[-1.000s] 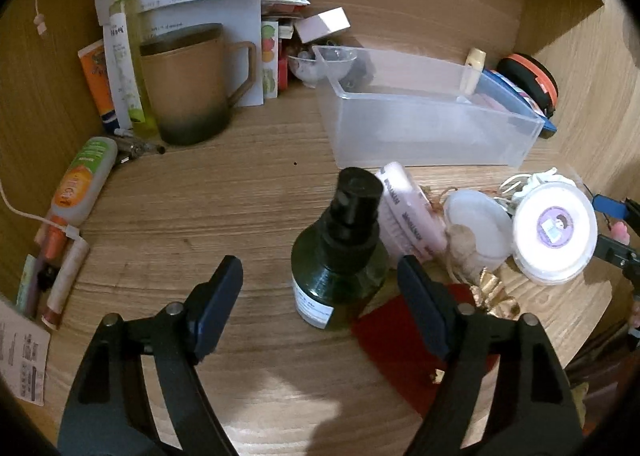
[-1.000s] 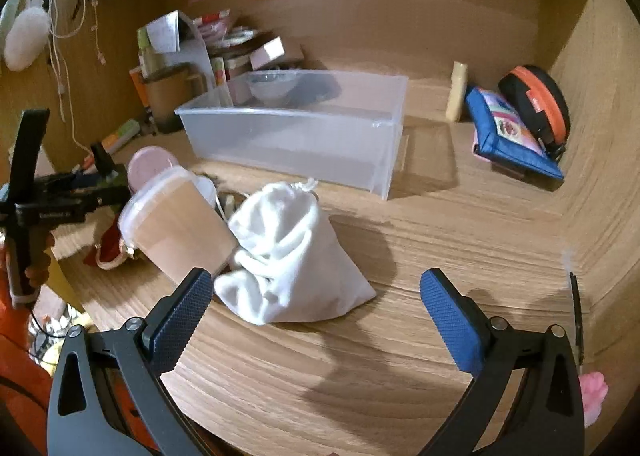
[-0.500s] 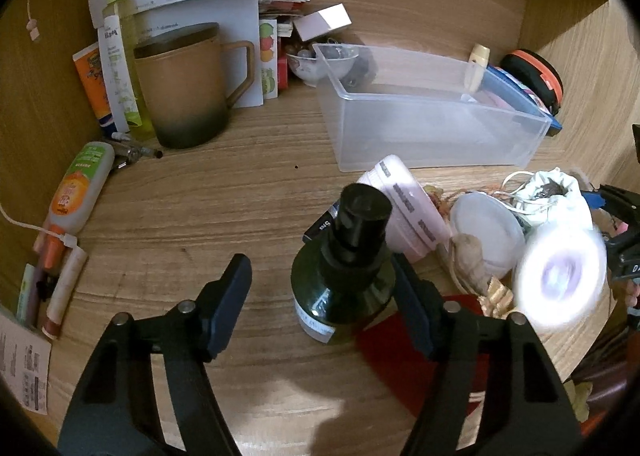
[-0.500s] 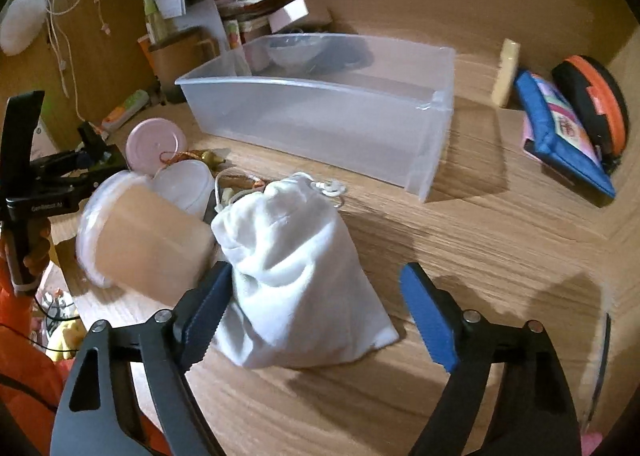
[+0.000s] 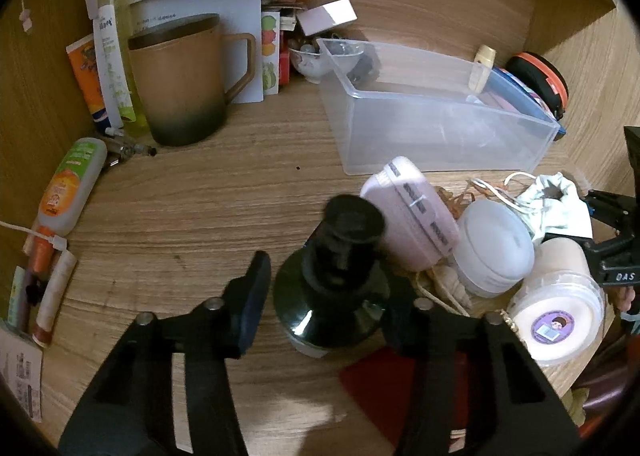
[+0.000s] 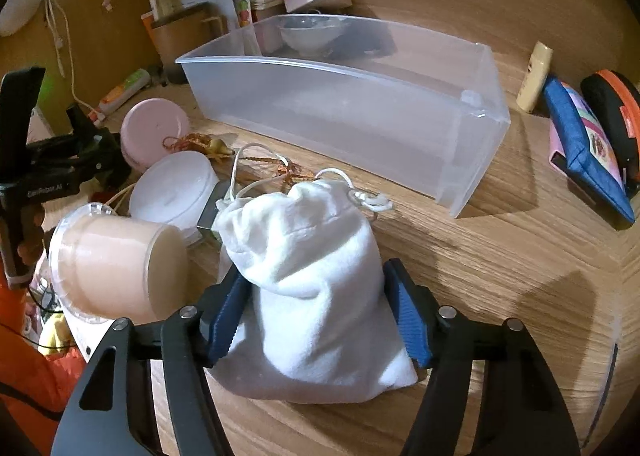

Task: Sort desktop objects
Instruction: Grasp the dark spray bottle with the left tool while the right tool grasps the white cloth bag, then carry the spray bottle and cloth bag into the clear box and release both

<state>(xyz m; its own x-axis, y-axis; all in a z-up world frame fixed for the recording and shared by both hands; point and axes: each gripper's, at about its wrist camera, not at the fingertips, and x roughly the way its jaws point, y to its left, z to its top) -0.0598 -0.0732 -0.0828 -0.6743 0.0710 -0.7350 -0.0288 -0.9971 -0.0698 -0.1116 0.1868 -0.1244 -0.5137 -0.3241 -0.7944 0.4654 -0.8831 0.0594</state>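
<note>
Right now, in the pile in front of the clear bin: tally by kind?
Round tubs, pink tub, white tub, peach tub: 3
Dark spray bottle: 1
White drawstring pouch: 1
Total: 5
The clear bin looks empty.

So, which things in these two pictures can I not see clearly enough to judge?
- Left wrist view: the dark green bottle has its label hidden below its shoulder, and its black cap is blurred.
- Right wrist view: the contents of the white drawstring bag are hidden by its cloth.
- Right wrist view: the clear plastic bin blurs the bowl behind it.
</note>
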